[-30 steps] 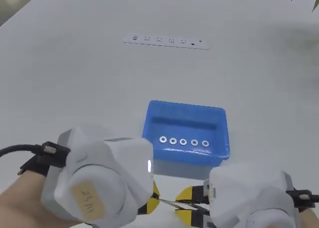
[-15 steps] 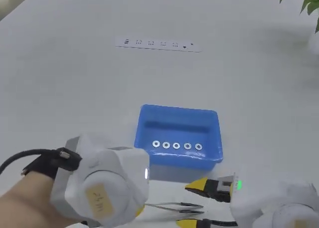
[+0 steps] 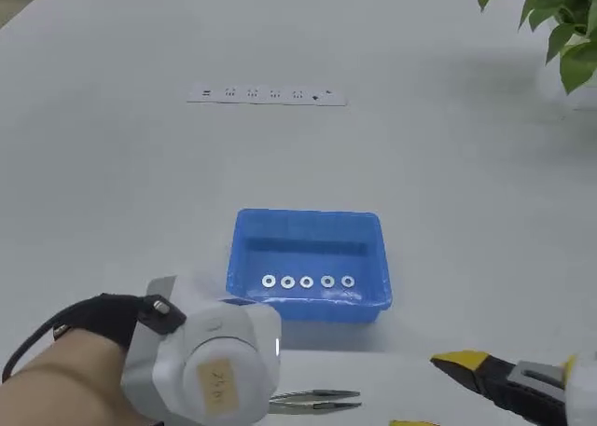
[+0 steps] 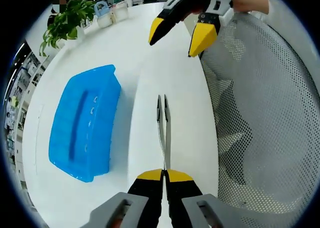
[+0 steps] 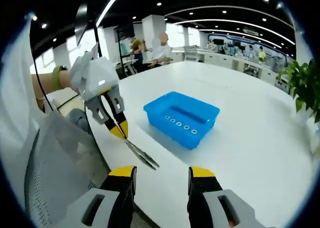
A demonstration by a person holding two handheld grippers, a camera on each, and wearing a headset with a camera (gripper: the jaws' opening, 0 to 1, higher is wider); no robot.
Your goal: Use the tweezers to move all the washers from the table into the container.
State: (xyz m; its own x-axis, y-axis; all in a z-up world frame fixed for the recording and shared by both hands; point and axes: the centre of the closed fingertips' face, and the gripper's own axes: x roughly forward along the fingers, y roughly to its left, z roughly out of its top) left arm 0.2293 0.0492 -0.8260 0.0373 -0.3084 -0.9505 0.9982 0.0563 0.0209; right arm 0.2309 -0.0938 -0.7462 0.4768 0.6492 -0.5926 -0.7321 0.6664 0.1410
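1. White workbench top point(image 3: 466, 193) runs from the near edge out to the far side. In the left gripper view, a grey mesh surface point(image 4: 260, 118) lies just beyond that near edge.
2. Nearest the person, the left gripper point(image 4: 164, 175) sits low over the near edge. Its yellow-tipped jaws are pressed together on the rear end of the tweezers point(image 3: 317, 400).
3. In the head view the tweezers stick out to the right, their two thin arms close together and roughly parallel to the table edge. Whether they touch the table cannot be told.
4. To the right, the right gripper point(image 5: 162, 175) has its jaws spread wide with nothing between them. It is apart from the tweezer tips, which point toward it.
5. Just past the tweezers stands the blue container point(image 3: 308, 221), a shallow rectangular tray resting flat on the table.
6. Five washers point(image 3: 307, 281) lie in a straight, evenly spaced row on the container floor, nearer its front wall.
7. Well beyond the container, a white power strip point(image 3: 266, 95) lies flat on the table.
8. At the far right corner, the green leaves of a plant point(image 3: 550, 25) hang over the table.
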